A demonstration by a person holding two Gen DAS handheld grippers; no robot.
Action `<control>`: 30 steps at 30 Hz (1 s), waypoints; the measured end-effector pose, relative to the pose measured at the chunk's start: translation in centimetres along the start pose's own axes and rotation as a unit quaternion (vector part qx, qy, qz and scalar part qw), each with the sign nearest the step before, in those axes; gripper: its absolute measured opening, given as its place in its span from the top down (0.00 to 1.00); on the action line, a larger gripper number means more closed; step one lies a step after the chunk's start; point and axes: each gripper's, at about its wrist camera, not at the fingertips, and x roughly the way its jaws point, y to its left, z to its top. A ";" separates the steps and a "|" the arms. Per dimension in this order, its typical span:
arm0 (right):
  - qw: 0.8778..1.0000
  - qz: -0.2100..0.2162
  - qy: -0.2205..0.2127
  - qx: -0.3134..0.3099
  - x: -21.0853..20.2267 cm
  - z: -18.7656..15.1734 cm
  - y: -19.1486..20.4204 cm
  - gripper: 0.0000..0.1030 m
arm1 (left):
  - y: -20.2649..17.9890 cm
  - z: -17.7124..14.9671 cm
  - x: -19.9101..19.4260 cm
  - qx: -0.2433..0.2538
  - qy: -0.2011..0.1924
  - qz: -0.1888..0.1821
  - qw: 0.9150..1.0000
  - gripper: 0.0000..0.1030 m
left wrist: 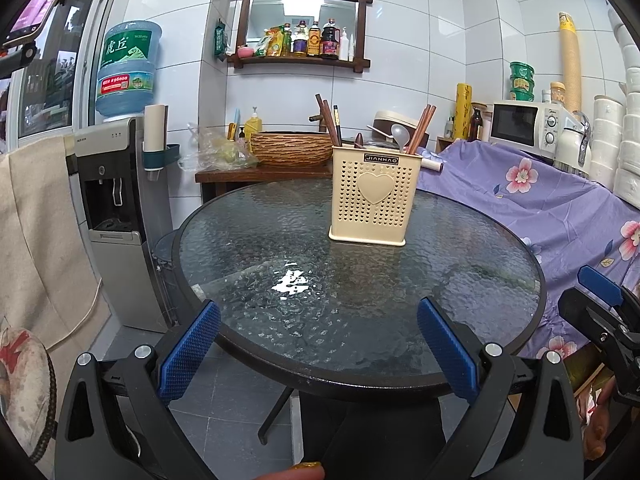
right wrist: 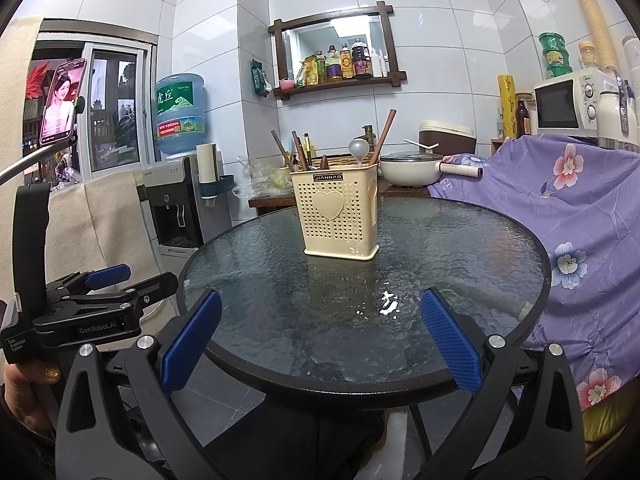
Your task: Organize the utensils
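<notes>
A cream utensil holder stands upright on the round glass table, near the far edge and a bit to the right of the middle. Brown chopsticks and a clear spoon stick up out of it. The rest of the table top is bare, with lots of room all the way to the near edge. The left gripper hangs at the near edge, its blue fingers spread wide and holding nothing. The right gripper hangs beside it, also spread wide and holding nothing. A purple flowered cloth is just beside the table's right edge.
</notes>
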 end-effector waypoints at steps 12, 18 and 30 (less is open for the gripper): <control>1.000 0.001 0.001 -0.001 0.0 -0.2 0.0 0.05 | 0.1 -0.1 0.0 0.001 0.001 0.001 1.000 0.06; 1.000 0.002 0.002 -0.001 0.0 -0.4 0.1 0.05 | 0.0 -0.1 0.0 0.000 0.001 0.000 1.000 0.06; 1.000 0.002 0.004 -0.003 0.1 -0.9 0.5 0.05 | 0.1 -0.4 -0.1 -0.003 -0.003 -0.005 1.000 0.06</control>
